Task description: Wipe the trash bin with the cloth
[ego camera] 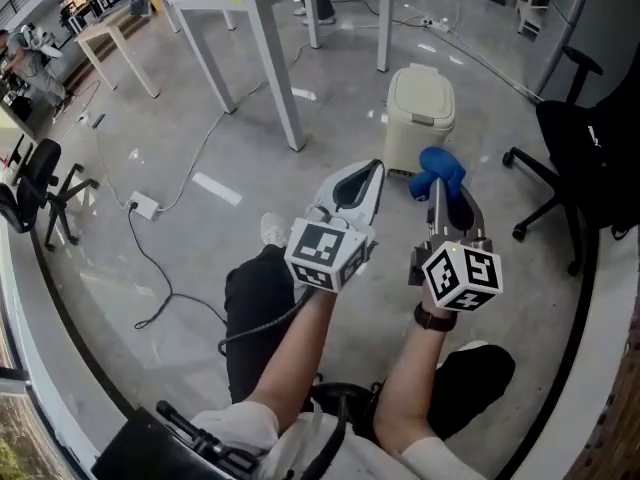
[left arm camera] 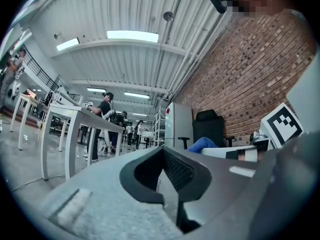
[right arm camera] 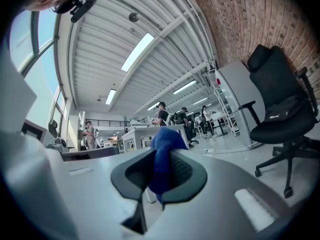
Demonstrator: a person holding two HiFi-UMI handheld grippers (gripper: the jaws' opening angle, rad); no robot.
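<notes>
Clamped shut on the cloth [ego camera: 440, 168] with the right gripper [ego camera: 438, 196]; a blue wad bulging out past the tips. Closed on nothing with the left gripper [ego camera: 370, 176], jaws together. On the floor beyond both, beside a bench [ego camera: 270, 8] leg: the bin [ego camera: 420, 103], lid down. Lower right corner of it covered by the cloth; touching or just short, impossible to tell. Far bench edge cut off at the top.

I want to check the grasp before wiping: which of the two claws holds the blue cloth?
The right claw: the blue cloth is pinched between its jaws. The left claw is shut with nothing between its jaws.
</notes>
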